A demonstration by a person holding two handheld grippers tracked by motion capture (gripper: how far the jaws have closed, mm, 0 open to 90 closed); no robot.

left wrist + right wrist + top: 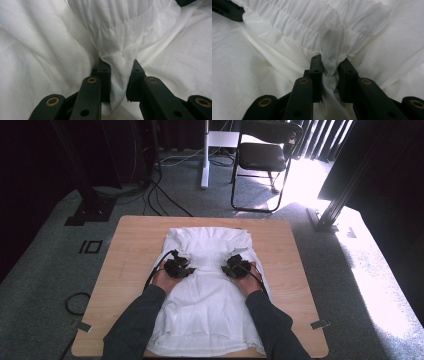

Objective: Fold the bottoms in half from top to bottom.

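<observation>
Holding: both claws have a bit of the same white cloth pinched tight.
Left claw: the left gripper is clamped on a bunched fold of the cloth; the fold is squeezed between its two black jaws.
Right claw: the right gripper is clamped on another bunched fold, also squeezed between its jaws.
Cloth by the left claw: just past the jaw tips the cloth has a gathered band with many small pleats, and it puffs up above the pinch.
Cloth by the right claw: the same pleated band runs across just beyond the jaw tips, and smooth cloth lies on both sides of the jaws.
Between the claws: the two claws sit side by side on top of the cloth, apart from each other, with a strip of cloth between them.
Under the claws: the cloth is spread over the wooden table, and bare wood shows past each claw's outer side.
Hands: the left hand and the right hand each hold a claw from behind, with dark sleeves.
Far from the claws: a black chair stands on the grey carpet beyond the table.
</observation>
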